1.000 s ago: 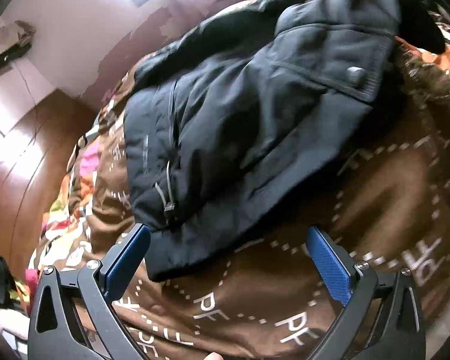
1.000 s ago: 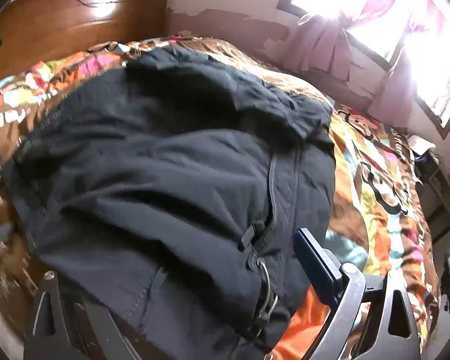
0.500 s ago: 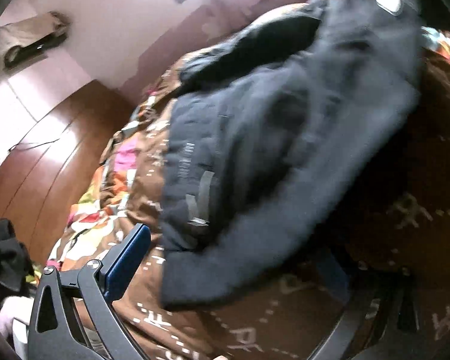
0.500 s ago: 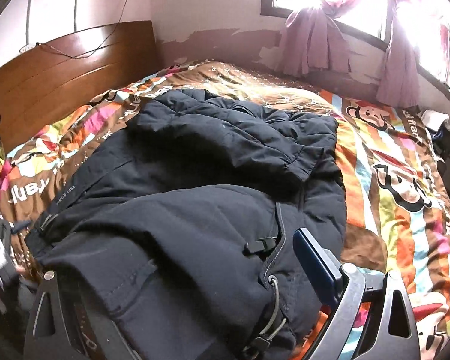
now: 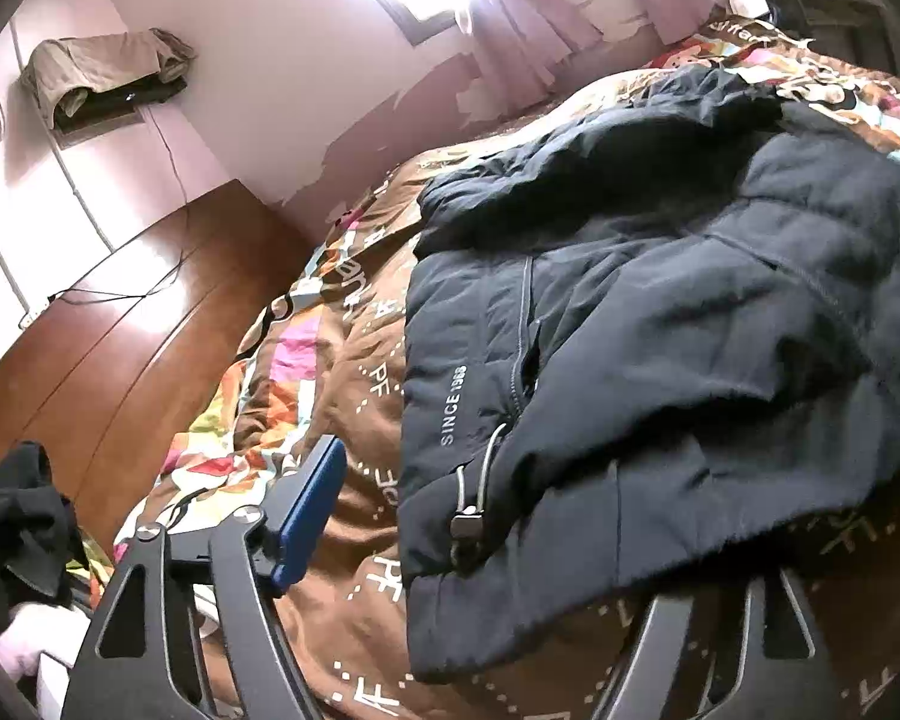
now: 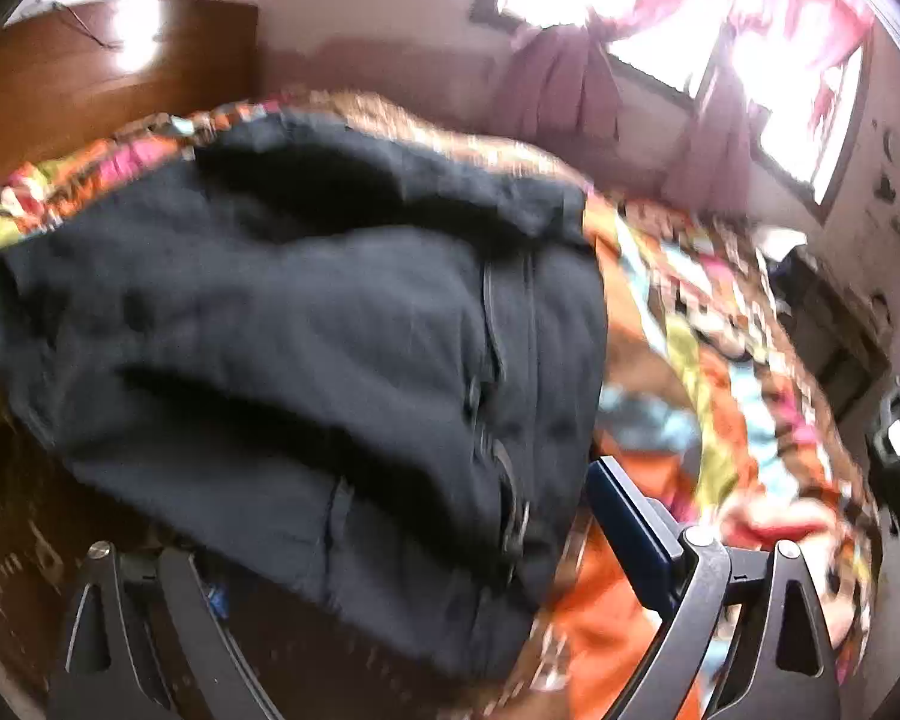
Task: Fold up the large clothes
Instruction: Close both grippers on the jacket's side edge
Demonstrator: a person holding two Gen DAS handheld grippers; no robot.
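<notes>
A dark navy padded jacket (image 5: 660, 330) lies spread on a bed covered by a brown and many-coloured blanket (image 5: 354, 372). My left gripper (image 5: 486, 546) straddles the jacket's near hem corner with its drawcord toggle (image 5: 468, 522). Its jaws are closing. The blue left pad (image 5: 309, 510) stands clear of the cloth and the right finger is hidden under the hem. In the blurred right wrist view the jacket (image 6: 306, 360) drapes over my right gripper (image 6: 414, 546). Those jaws are closing too, the left finger is buried under the cloth and the blue right pad (image 6: 630, 528) sits beside the hem's edge.
A wooden headboard (image 5: 120, 348) runs along the far left of the bed. Black clothing (image 5: 18, 534) is heaped at the near left. A window with pink curtains (image 6: 720, 90) is on the far wall, and dark furniture (image 6: 840, 324) stands to the right of the bed.
The left view has lifted and shows more of the room; its left finger has moved inward and the hem now covers its right finger. The right view has dipped towards the jacket and blurred.
</notes>
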